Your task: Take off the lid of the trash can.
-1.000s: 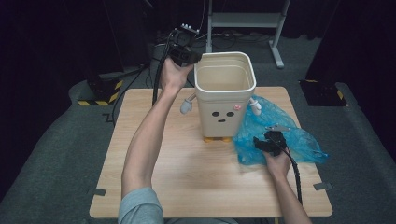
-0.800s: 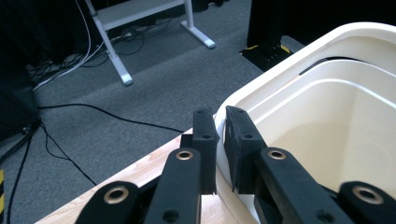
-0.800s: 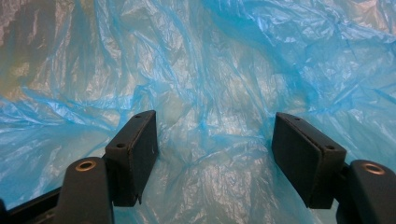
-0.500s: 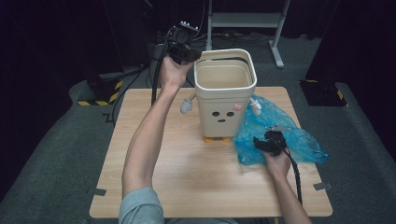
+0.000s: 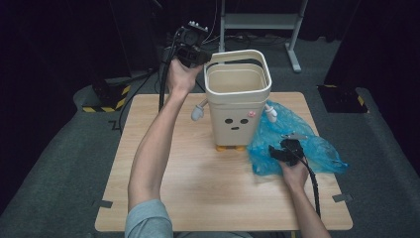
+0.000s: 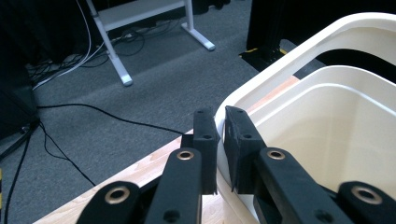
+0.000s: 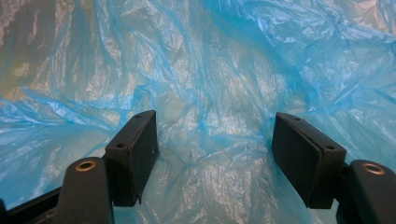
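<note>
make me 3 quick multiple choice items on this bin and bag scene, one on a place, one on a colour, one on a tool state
1. Where does the plastic bag lie?
A. inside the bin
B. on the table, beside the bin
C. on the floor

2. What colour is the bag?
A. blue
B. black
C. white

3. How does the left tool stand?
A. wide open above the bag
B. lying on the table
C. shut on the bin's rim

Key: 1 B, it is spread on the table next to the bin. 2 A, it is clear blue film. 3 C, its jaws pinch the cream rim.
</note>
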Action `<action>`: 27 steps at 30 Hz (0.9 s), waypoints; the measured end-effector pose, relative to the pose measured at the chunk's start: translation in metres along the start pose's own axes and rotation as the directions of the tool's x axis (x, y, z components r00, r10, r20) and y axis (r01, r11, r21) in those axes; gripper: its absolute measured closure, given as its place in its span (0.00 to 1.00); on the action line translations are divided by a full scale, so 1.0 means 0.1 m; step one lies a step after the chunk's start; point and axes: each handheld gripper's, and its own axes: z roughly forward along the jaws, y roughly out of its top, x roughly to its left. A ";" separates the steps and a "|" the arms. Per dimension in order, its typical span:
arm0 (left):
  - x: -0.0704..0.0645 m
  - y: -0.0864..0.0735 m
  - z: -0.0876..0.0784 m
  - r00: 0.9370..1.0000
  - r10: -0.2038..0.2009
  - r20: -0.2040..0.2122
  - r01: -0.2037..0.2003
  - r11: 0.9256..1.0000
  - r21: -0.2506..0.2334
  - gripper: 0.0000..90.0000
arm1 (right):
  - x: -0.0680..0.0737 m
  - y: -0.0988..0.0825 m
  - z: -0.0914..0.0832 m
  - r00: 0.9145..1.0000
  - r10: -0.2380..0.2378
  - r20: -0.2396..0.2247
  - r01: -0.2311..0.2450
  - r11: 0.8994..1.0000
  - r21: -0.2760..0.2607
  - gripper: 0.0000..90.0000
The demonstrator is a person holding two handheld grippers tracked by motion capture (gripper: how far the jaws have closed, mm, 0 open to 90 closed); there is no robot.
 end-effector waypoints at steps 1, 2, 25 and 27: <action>0.01 0.00 0.00 1.000 -0.001 -0.002 0.001 1.000 -0.001 0.93 | 0.00 0.00 0.00 1.000 0.000 0.000 0.000 1.000 0.000 0.35; 0.01 0.00 -0.01 1.000 -0.002 -0.002 0.002 1.000 -0.001 0.92 | 0.00 0.00 0.00 1.000 0.000 0.000 0.000 1.000 0.000 0.35; 0.19 -0.16 -0.28 0.999 -0.020 -0.025 0.020 1.000 -0.020 0.92 | 0.00 0.00 0.00 1.000 0.001 -0.002 -0.001 1.000 0.001 0.35; 0.20 -0.17 -0.30 0.999 -0.024 -0.026 0.023 0.999 -0.024 0.92 | 0.00 0.00 0.00 1.000 0.002 -0.002 -0.002 1.000 0.002 0.35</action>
